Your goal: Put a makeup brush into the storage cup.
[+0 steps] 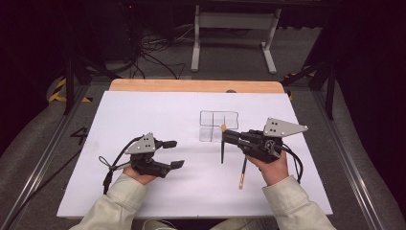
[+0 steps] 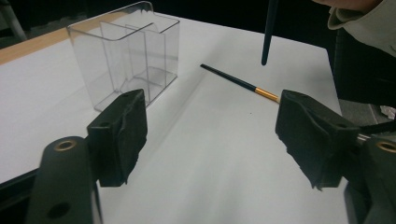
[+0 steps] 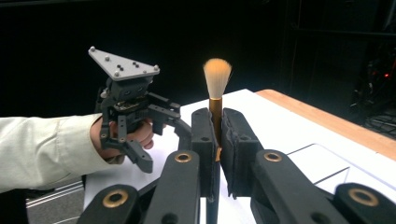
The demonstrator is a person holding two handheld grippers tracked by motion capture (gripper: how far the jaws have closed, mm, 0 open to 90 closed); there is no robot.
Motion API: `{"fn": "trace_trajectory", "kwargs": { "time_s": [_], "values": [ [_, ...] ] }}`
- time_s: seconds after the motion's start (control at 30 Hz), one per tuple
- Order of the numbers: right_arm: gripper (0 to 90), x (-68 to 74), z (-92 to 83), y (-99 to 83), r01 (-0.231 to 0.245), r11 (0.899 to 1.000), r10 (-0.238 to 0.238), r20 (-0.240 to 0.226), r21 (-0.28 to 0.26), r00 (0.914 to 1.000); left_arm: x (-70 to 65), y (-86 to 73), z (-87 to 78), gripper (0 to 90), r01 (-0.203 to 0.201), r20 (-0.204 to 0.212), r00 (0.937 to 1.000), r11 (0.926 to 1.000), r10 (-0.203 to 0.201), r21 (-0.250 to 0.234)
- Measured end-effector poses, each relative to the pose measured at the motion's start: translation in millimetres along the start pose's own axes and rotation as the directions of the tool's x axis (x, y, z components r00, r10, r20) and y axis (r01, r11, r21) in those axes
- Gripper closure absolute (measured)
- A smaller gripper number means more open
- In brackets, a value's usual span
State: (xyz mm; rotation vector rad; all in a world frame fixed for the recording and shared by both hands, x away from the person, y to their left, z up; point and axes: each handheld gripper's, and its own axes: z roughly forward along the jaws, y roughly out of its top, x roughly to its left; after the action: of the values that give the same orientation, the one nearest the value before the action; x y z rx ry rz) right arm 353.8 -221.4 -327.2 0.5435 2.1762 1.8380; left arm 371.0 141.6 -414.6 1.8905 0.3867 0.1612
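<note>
The surface (image 1: 143, 115) is a white sheet laid over a wooden top, whose bare wood shows as a strip along the far edge. A clear organiser (image 1: 218, 125) with several compartments stands upright on it, right of the middle. A dark brush (image 1: 243, 172) with a gold band lies flat nearer the person, apart from the organiser.

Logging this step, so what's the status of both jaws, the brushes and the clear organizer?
Right gripper shut on upright brush, lifted. Left gripper open, holding nothing. Second brush flat on table beside clear organizer. Nothing blocking the organizer.
</note>
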Motion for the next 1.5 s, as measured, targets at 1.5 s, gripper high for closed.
{"fn": "trace_trajectory", "kwargs": {
  "time_s": [1.5],
  "values": [
    [84.2, -49.2, 20.8, 46.7, 0.078, 0.996, -0.070, 0.158, -0.046, 0.9850, 26.8, -28.1, -36.5, 0.0, 0.136, -0.180, 0.9722, 0.9865, -0.150, -0.092]
  ]
}}
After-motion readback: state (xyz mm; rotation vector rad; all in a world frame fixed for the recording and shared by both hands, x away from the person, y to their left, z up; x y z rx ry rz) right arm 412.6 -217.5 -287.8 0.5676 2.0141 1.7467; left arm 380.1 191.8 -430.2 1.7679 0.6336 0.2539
